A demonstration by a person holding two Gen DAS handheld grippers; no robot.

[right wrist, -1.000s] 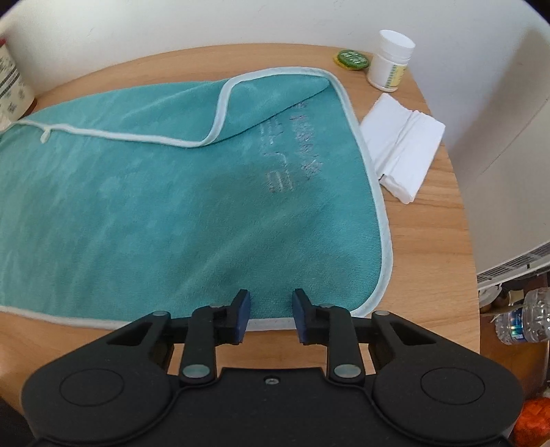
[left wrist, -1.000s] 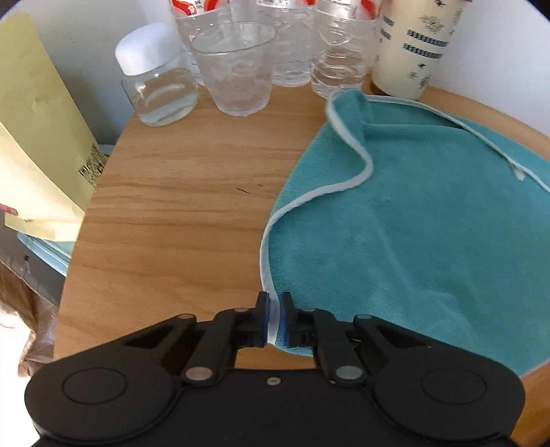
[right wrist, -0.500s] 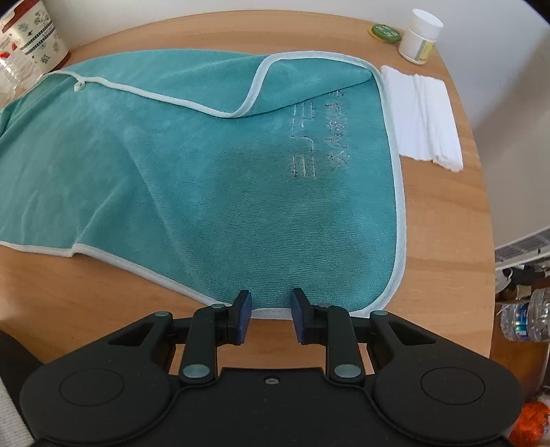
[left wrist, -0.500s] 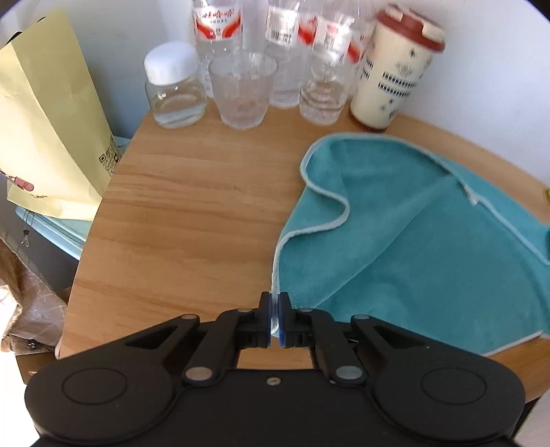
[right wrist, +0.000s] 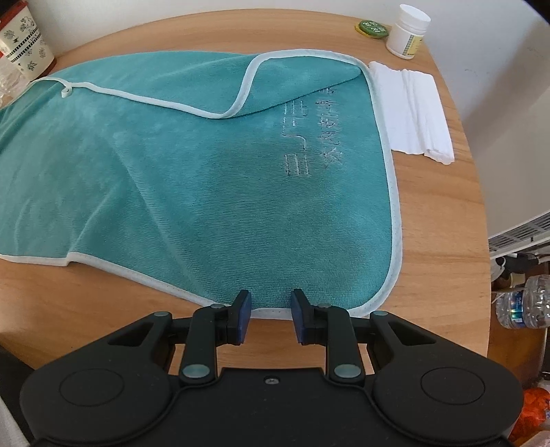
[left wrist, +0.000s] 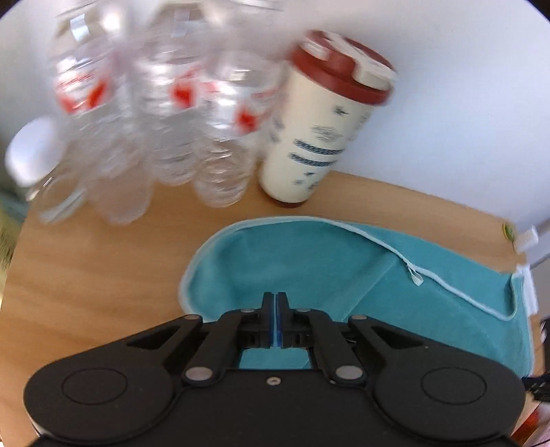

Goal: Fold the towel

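A teal towel (right wrist: 206, 178) with a white hem lies spread on the round wooden table (right wrist: 440, 223), its far corner flipped over. My right gripper (right wrist: 270, 302) is open at the towel's near hem, a finger on either side of it. In the left wrist view my left gripper (left wrist: 275, 299) is shut on the towel's (left wrist: 309, 268) left end, which is lifted and folded in over the rest. The pinched hem is hidden between the pads.
Several water bottles (left wrist: 220, 120) and a cream cup with a red lid (left wrist: 319, 130) stand at the table's back, close ahead of the left gripper. A folded white cloth (right wrist: 412, 110), a white pill bottle (right wrist: 407, 32) and a green lid (right wrist: 373, 27) sit right of the towel.
My left gripper has carried the towel's left end up and toward the back and right, closer to the bottles and cup. The right gripper stayed open at the near hem.
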